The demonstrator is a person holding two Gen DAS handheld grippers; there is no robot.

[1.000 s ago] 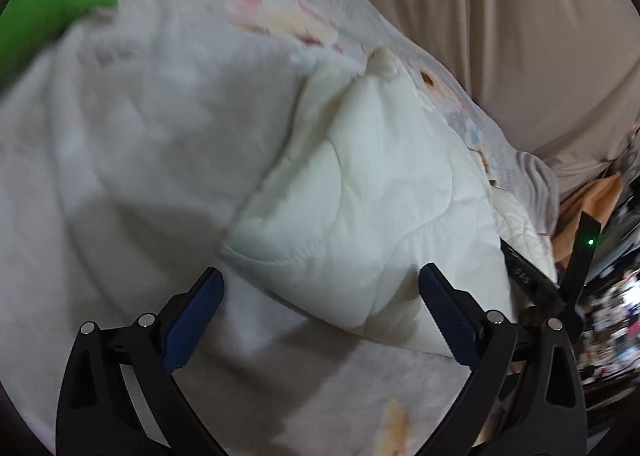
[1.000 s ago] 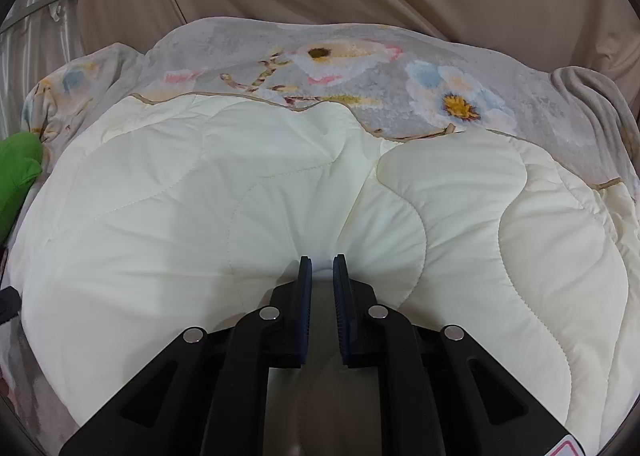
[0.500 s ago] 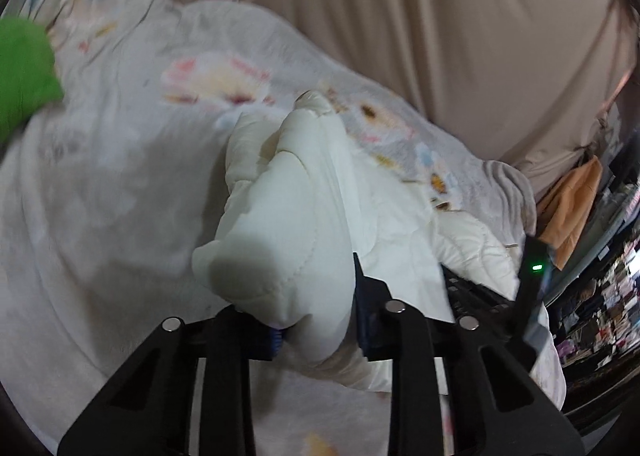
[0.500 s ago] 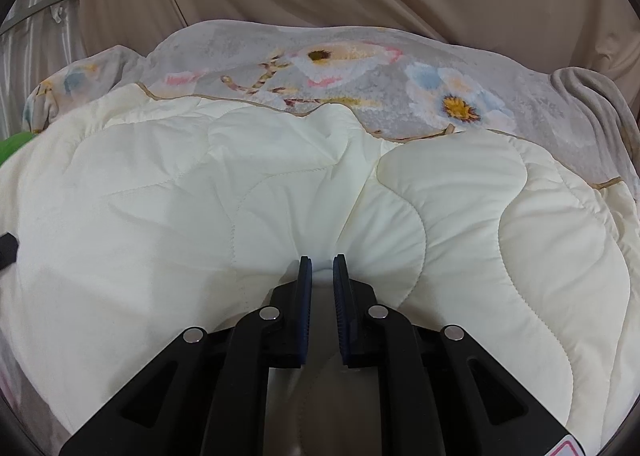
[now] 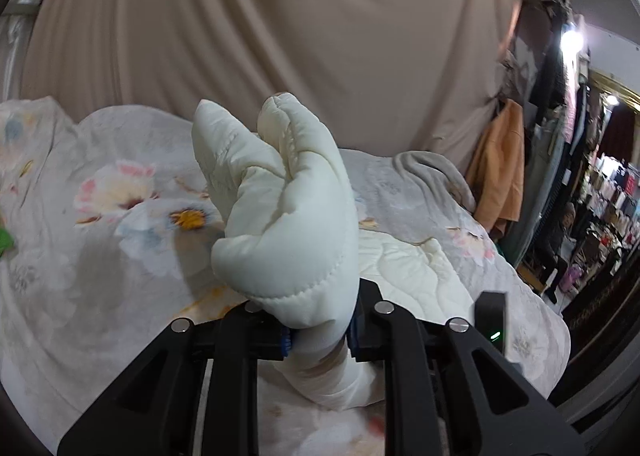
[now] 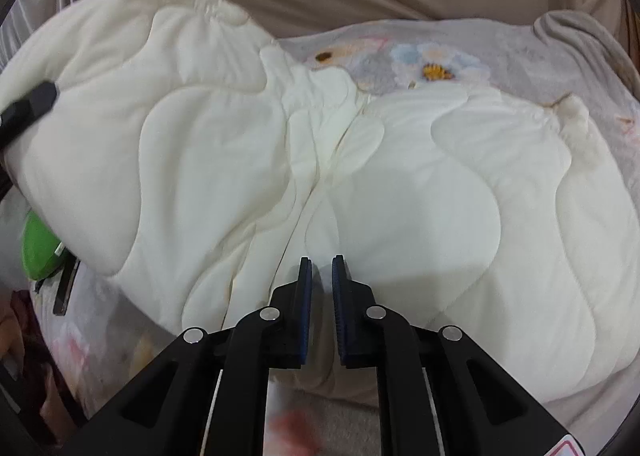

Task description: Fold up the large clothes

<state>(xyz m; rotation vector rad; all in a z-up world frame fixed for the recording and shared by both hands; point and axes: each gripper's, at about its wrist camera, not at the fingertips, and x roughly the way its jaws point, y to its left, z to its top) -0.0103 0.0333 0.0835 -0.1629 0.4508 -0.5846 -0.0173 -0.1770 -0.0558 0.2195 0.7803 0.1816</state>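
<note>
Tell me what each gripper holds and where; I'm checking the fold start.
The left gripper clamps a bunched corner of the cream quilted garment, lifted up. The right gripper pinches its near edge.

Quilt [image 6: 400,191] on floral bedspread [image 6: 460,43], curtain [image 5: 280,35] behind.

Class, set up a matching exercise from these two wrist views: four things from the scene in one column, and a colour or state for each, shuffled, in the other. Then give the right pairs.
Things:
1. left gripper
2. cream quilted garment
3. floral bedsheet
4. curtain

States:
A. beige, hanging behind the bed
B. shut on a bunched fold
C. grey, spread underneath
D. one side lifted up

Pairs: 1-B, 2-D, 3-C, 4-A
</note>
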